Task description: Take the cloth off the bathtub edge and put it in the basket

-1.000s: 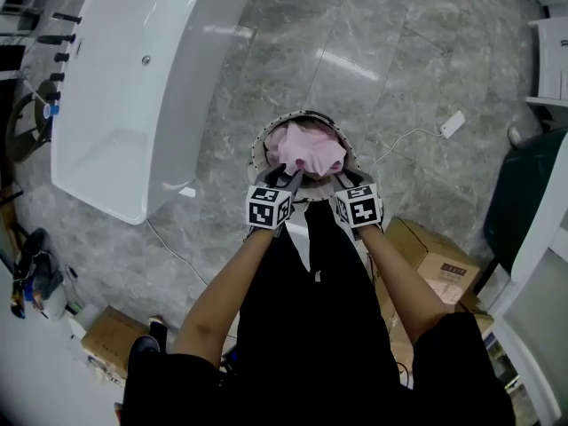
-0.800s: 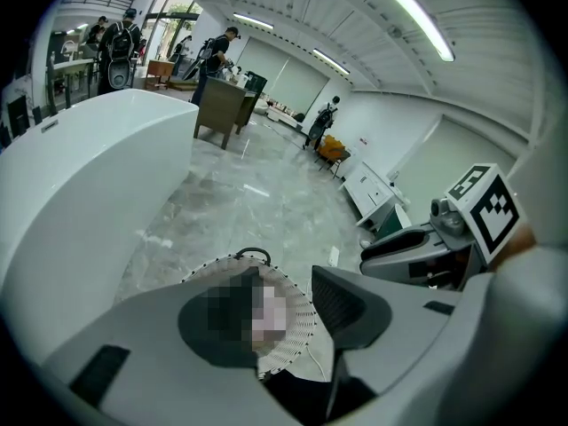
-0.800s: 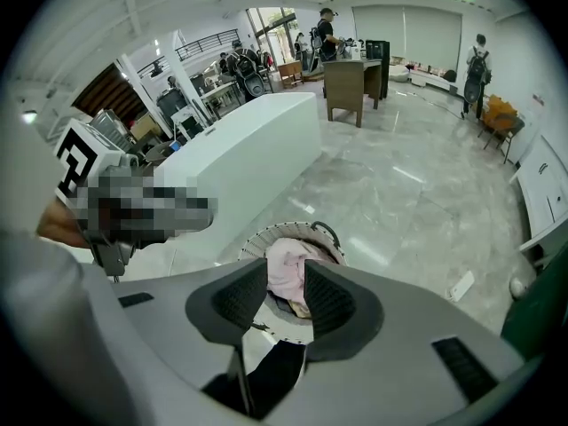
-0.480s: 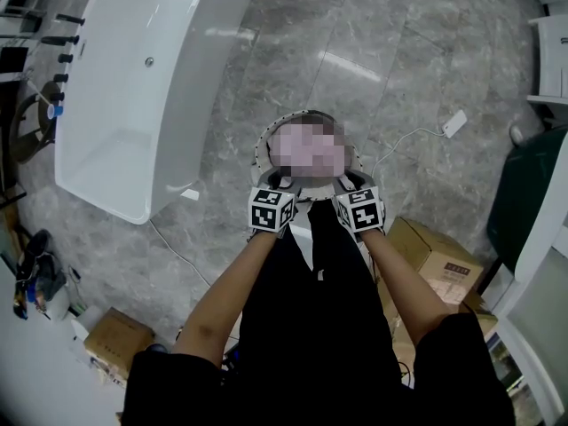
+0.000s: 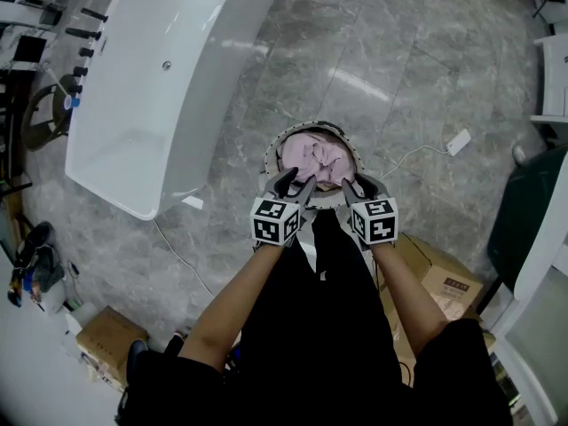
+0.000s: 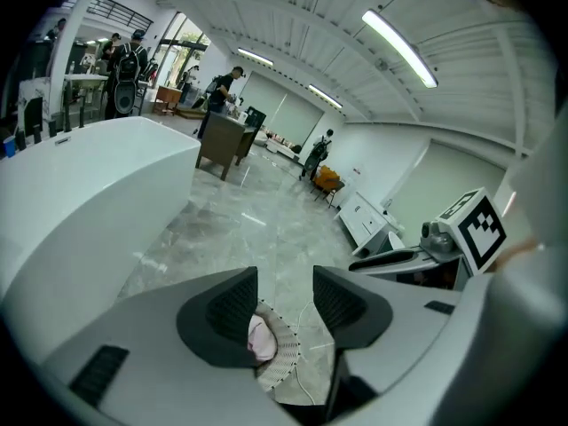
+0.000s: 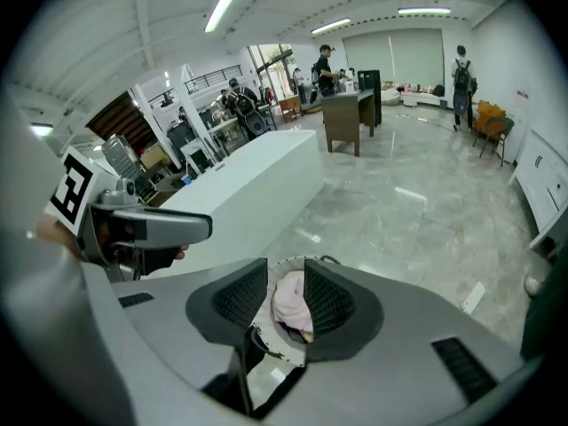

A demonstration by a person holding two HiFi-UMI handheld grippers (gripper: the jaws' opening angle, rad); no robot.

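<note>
I have the crumpled pink cloth (image 5: pixel 315 161) lying bunched inside the round white basket with the perforated rim (image 5: pixel 272 156), filling most of it. The basket stands on the grey marble floor (image 5: pixel 417 69), a little way off the near end of the long white bathtub (image 5: pixel 151 78), not touching it. The tub's edge is bare.

My left gripper (image 5: pixel 297 185) hangs over the basket's near rim, pointing down and forward. Its jaws have just been opening and now stand wide apart. In the left gripper view (image 6: pixel 284 293) nothing sits between them; a slice of the basket and cloth shows through the gap, lower down.

My right gripper (image 5: pixel 362 185) hangs beside it over the same near rim. Its jaws are apart too, with a narrower gap. In the right gripper view (image 7: pixel 286 284) the cloth shows through that gap, down in the basket and clear of the pads.

A brown cardboard box (image 5: pixel 439 278) lies on the floor behind the right arm.
</note>
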